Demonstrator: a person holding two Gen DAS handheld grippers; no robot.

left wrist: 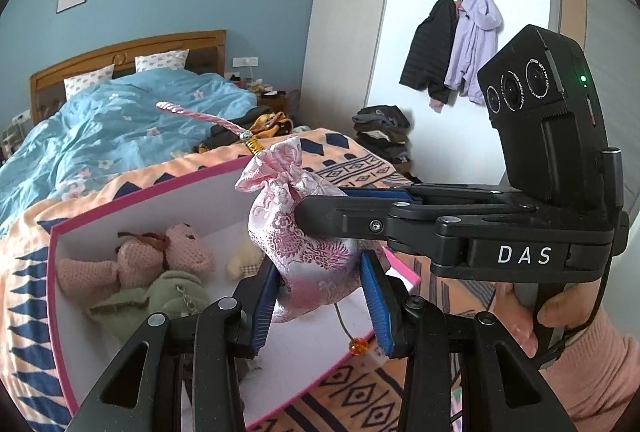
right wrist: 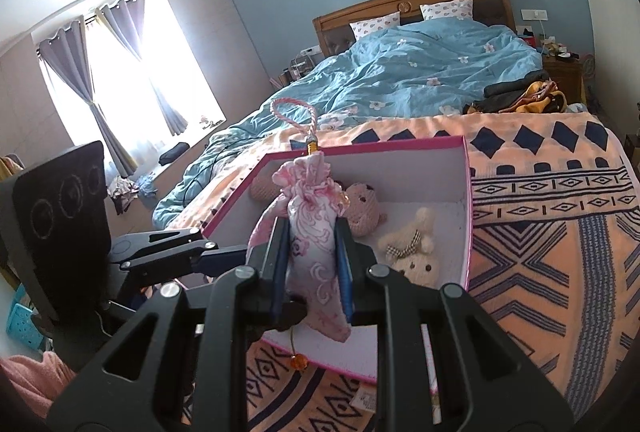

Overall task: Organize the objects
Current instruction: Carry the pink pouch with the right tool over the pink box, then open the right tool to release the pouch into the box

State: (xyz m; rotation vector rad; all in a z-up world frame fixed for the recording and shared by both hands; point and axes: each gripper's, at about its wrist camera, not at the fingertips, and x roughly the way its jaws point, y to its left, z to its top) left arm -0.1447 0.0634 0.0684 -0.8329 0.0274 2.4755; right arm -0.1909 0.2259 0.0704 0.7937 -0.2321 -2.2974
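Both grippers tilted downward over pink-rimmed box point(right wrist: 467, 192) | left gripper point(left wrist: 320, 296), right gripper point(right wrist: 312, 264) each clamped the pink brocade pouch point(right wrist: 316, 232)

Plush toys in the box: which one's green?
The green plush lying in the pink-rimmed box, below the pink crocheted one. The third, a cream bear, is pale and wears a checked bow.
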